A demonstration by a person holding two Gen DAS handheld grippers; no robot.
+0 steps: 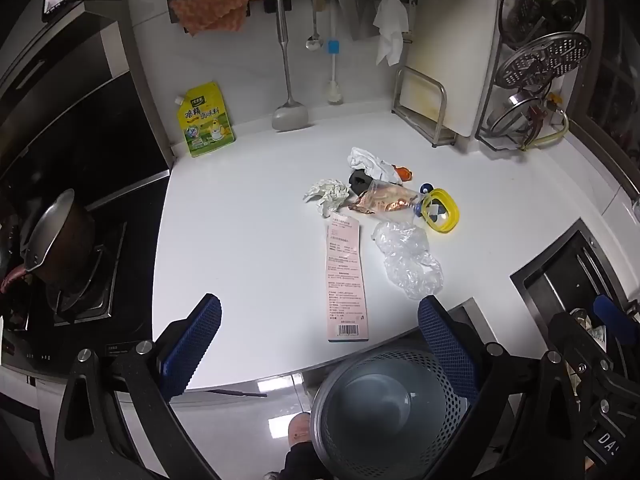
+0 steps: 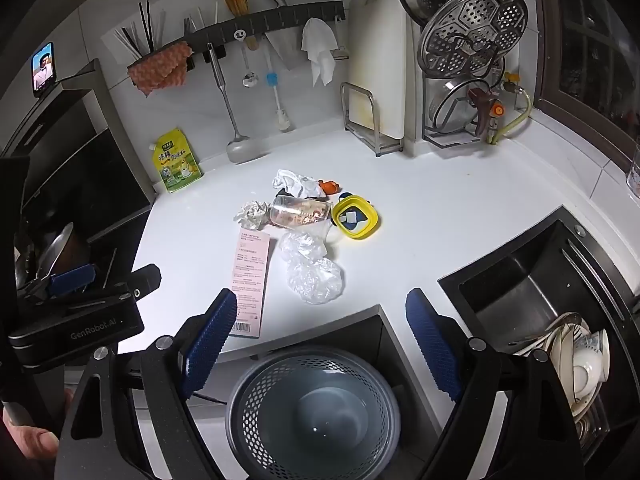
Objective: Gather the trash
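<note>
Both the left hand-held gripper (image 1: 320, 360) and the right hand-held gripper (image 2: 322, 344) stood with jaws wide apart, holding nothing, above the table (image 1: 248, 216). The trash lay clustered mid-table: crumpled paper (image 1: 327, 195), pink leaflet (image 1: 346, 280) and clear plastic bag (image 1: 408, 258). The perforated grey bin (image 2: 314, 412) sat below the table's near edge.

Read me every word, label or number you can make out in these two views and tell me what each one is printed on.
"GenRobot.AI": on the left gripper's black body, seen from the right wrist view.
"DA": cut-off white letters on the right gripper's body, in the left wrist view.
Yellow seasoning pouch: large Chinese characters, too blurred to read.
Pink paper card: small print and barcode, too small to read.
</note>
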